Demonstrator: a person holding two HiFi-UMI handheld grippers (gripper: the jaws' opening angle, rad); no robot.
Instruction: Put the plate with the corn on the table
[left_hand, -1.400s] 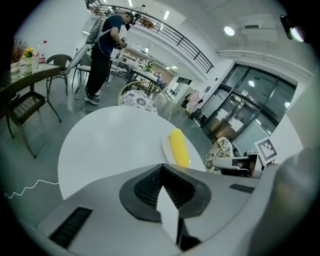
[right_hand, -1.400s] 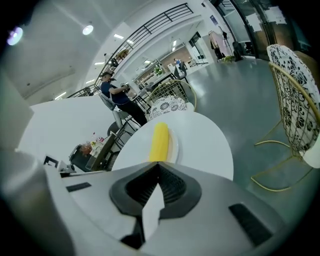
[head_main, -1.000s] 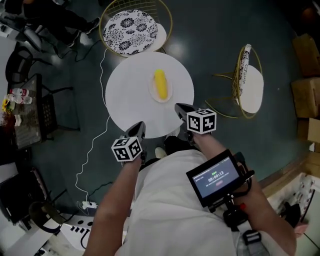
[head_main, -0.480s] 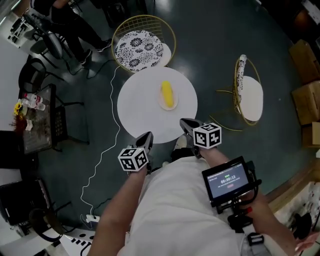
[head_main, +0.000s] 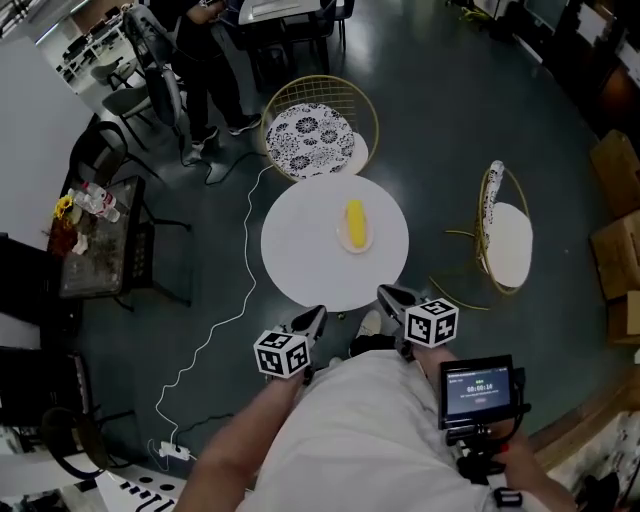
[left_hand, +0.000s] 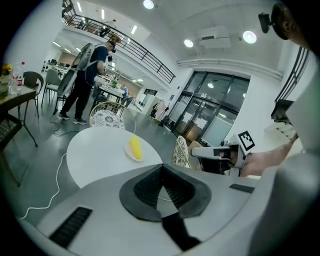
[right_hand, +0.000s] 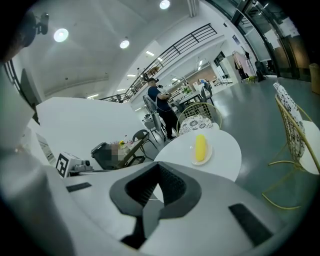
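Note:
A yellow corn cob (head_main: 354, 223) lies on a small pale plate (head_main: 355, 245) right of centre on the round white table (head_main: 300, 250). My left gripper (head_main: 313, 317) and right gripper (head_main: 391, 295) hang side by side near my body, just short of the table's near edge, well apart from the plate. Both have their jaws closed together on nothing. The left gripper view shows the corn (left_hand: 135, 147) on the table (left_hand: 95, 150) beyond my left gripper (left_hand: 161, 170). From the right gripper (right_hand: 159, 167) the corn (right_hand: 200, 147) lies ahead.
A gold wire chair with a patterned cushion (head_main: 310, 140) stands at the table's far side, and a second gold chair (head_main: 505, 235) to its right. A white cable (head_main: 225, 315) runs across the dark floor on the left. A person (head_main: 205, 50) stands behind; a dark side table (head_main: 95, 250) is left.
The head view has drawn back and up, so the table looks smaller and farther. Both grippers have pulled back from the table's edge toward my body. The plate and corn stay put.

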